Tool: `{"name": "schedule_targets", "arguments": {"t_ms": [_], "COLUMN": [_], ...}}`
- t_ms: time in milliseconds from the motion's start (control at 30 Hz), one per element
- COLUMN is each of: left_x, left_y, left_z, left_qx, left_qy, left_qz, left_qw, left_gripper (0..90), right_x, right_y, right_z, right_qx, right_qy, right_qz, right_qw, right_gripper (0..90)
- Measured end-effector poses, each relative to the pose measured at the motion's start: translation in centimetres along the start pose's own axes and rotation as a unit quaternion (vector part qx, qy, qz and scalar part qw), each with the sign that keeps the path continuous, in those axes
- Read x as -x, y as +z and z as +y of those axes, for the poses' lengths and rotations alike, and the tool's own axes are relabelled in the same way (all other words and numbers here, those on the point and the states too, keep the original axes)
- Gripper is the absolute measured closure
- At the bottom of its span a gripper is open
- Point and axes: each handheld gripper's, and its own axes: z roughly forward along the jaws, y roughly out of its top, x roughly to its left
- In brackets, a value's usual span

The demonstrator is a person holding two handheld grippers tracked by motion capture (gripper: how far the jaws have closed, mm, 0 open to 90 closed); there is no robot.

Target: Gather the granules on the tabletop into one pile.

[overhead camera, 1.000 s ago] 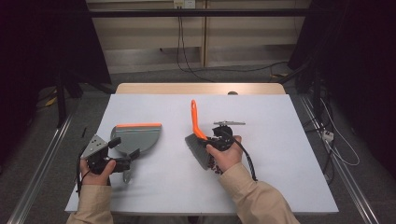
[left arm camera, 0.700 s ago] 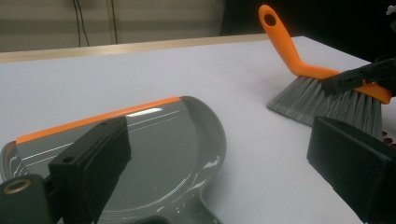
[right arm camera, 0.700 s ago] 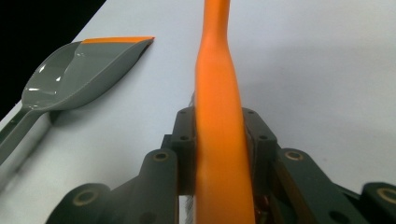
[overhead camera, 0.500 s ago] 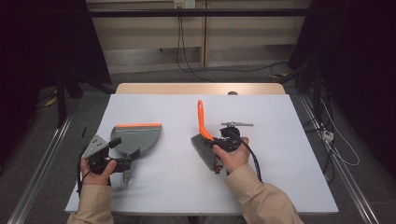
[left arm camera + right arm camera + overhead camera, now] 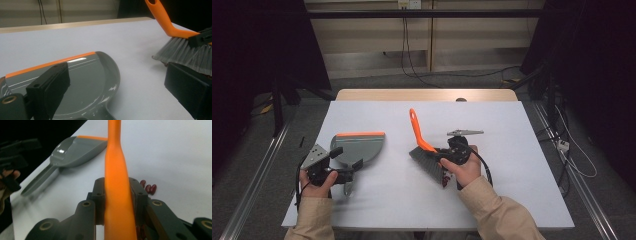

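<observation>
We are clamping our right gripper (image 5: pixel 117 202) on the orange-handled grey-bristled brush (image 5: pixel 424 150), red beans (image 5: pixel 148 188) at two o'clock; our left gripper (image 5: pixel 339 162) is gaping over the grey plastic dustpan (image 5: pixel 357 148)

One grey plastic dustpan with an orange lip (image 5: pixel 358 148), one orange-handled hand brush with grey bristles (image 5: pixel 422 146), two black two-jaw grippers, left (image 5: pixel 343 160) and right (image 5: pixel 443 159), and at least three dark red beans (image 5: pixel 148 187) (more may lie hidden).

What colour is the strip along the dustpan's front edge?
Orange, on the grey dustpan; clearest in the high view.
</observation>
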Motion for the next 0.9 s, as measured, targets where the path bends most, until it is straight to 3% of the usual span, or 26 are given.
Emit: {"name": "schedule_targets", "arguments": {"t_ms": [367, 800, 900], "left_x": [0.1, 0.1, 0.1], "left_y": [0.1, 0.1, 0.1], "left_z": [0.0, 0.0, 0.0], "left_qx": [-0.004, -0.004, -0.002], "left_qy": [0.002, 0.002, -0.001], "left_qz": [-0.001, -0.001, 0.000], "left_qw": [1.0000, 1.0000, 1.0000], "left_gripper": [6.0, 6.0, 6.0], "right_x": [0.4, -0.2, -0.2], "right_y": [-0.3, -0.2, 0.1], "right_z": [-1.3, -1.4, -1.6], "right_qx": [-0.030, -0.038, -0.045], "right_qy": [-0.043, -0.083, -0.104], "right_qz": [0.043, 0.050, 0.044], "right_qw": [0.9977, 0.9946, 0.9925], "right_gripper": [71.4, 71.4, 71.4]}}
